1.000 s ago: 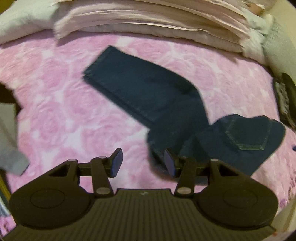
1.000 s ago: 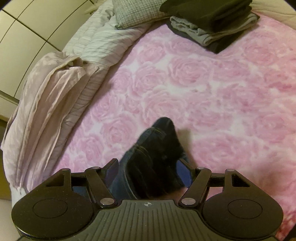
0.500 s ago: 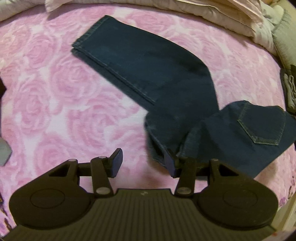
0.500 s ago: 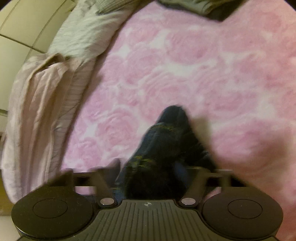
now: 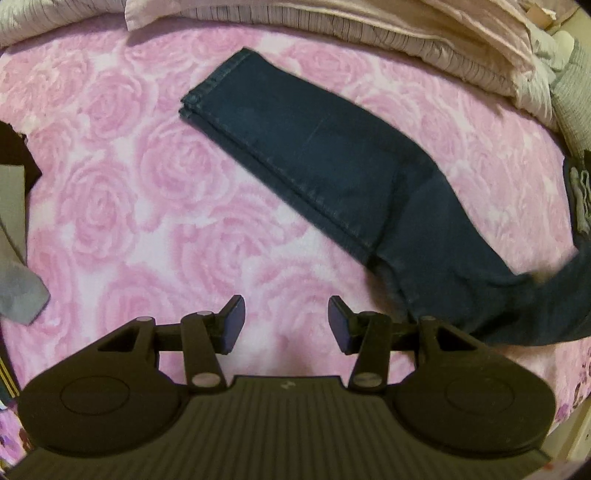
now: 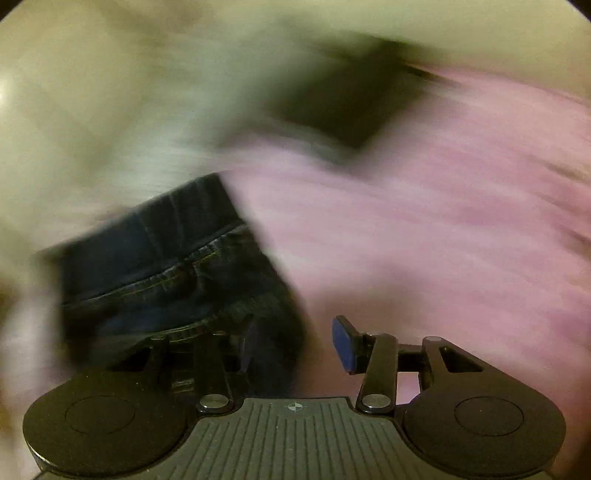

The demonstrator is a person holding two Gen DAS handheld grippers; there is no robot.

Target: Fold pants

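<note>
- On the bed [image 5: 110,206], dark denim pants [image 5: 317,162] lie slantwise across the pink rose-print cover, legs stacked one on the other, hems toward the far pillows [image 5: 424,33].
- The left gripper [image 5: 284,325] hovers over bare cover just beside the pants, its fingers [image 5: 232,321] moderately apart and holding nothing.
- The right gripper [image 6: 295,343] sits at the waistband end; its jaws have just been opening, and denim [image 6: 177,266] drapes over the left-side finger while the blue right-side pad [image 6: 343,343] stands clear, so no grip shows (a release, by the look of it).
- Denim judged soft but weighty: it should drape rather than slide, and seams and waistband are thick. Best holds look to be the hem corners or the waistband edge, both layers pinched together.
- Hard to make out: the right wrist view is smeared by motion; the waist end runs off the left view's right edge; grey clothing [image 5: 18,280] at left is cut off.
</note>
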